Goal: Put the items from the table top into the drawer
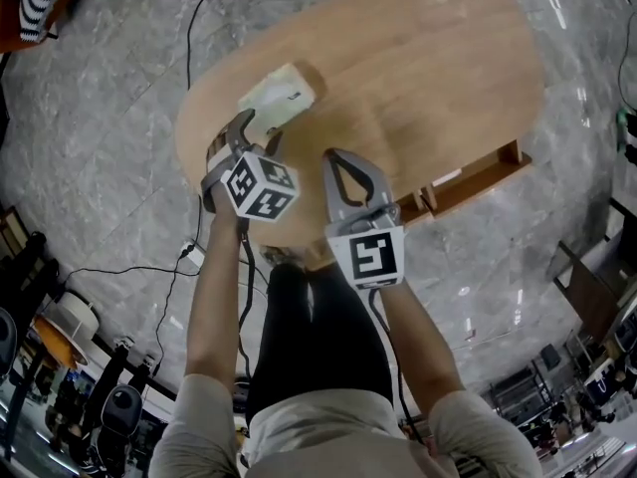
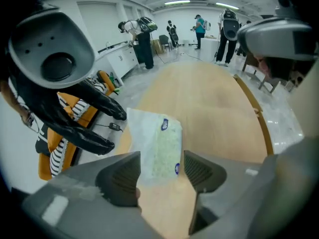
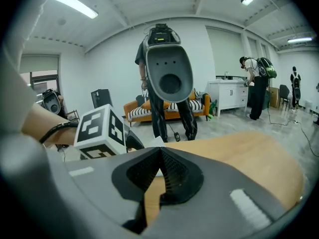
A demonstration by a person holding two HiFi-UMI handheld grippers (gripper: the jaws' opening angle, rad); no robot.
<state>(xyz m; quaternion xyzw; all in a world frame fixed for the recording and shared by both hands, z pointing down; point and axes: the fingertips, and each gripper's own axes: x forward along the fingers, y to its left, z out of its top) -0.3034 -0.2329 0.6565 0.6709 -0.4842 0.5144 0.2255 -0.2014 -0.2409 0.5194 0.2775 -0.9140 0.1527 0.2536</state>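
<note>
A white and pale-green packet (image 1: pixel 281 95) lies flat near the left rim of the oval wooden table (image 1: pixel 428 68). My left gripper (image 1: pixel 254 135) points steeply down at it. In the left gripper view the packet (image 2: pixel 159 143) has its near end between the jaws of that gripper (image 2: pixel 160 171), which stand open with the pads off it. My right gripper (image 1: pixel 331 157) hovers over the table's near edge, shut with nothing between its ribbed pads (image 3: pixel 160 156). A wooden drawer (image 1: pixel 478 175) is pulled out under the table's near right side.
Black cables (image 1: pixel 195 28) run over the grey marble floor around the table. Beyond the table stand an orange sofa with striped cushions (image 3: pixel 199 106), a white cabinet (image 3: pixel 229 94) and several people. Bare tabletop (image 2: pixel 209 108) stretches past the packet.
</note>
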